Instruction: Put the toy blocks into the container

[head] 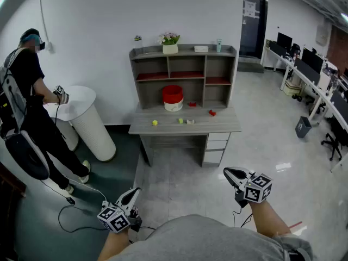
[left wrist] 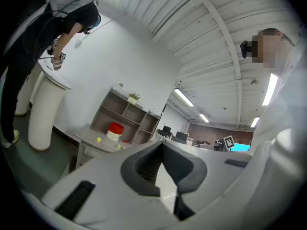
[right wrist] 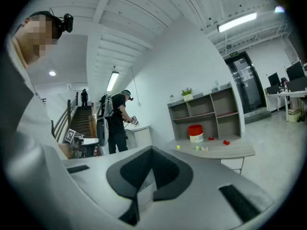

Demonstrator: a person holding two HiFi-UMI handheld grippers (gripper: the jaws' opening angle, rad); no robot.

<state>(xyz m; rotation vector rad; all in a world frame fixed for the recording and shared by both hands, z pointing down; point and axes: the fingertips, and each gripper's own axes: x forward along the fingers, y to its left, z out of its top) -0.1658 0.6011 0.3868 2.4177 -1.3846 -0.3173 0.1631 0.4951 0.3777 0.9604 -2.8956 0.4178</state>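
A red container [head: 173, 97] with a white base stands on the grey desk [head: 228, 126] under its shelf unit. Small blocks lie loose on the desktop: a yellow one [head: 155, 122], a green one [head: 180, 120], a cream one [head: 190, 122] and two red ones [head: 212, 112]. Both grippers hang low near my body, far from the desk. My left gripper [head: 136, 191] [left wrist: 162, 143] is shut and holds nothing. My right gripper [head: 227, 172] [right wrist: 152, 149] is also shut and holds nothing. The right gripper view shows the container [right wrist: 195, 133] and the blocks in the distance.
A person [head: 30, 107] stands at the left beside a white round pedestal table [head: 87, 118]. A cable [head: 81, 211] trails on the floor by my left gripper. Office desks, chairs and a bin [head: 303, 126] line the right side. A flower pot [head: 169, 42] tops the shelf.
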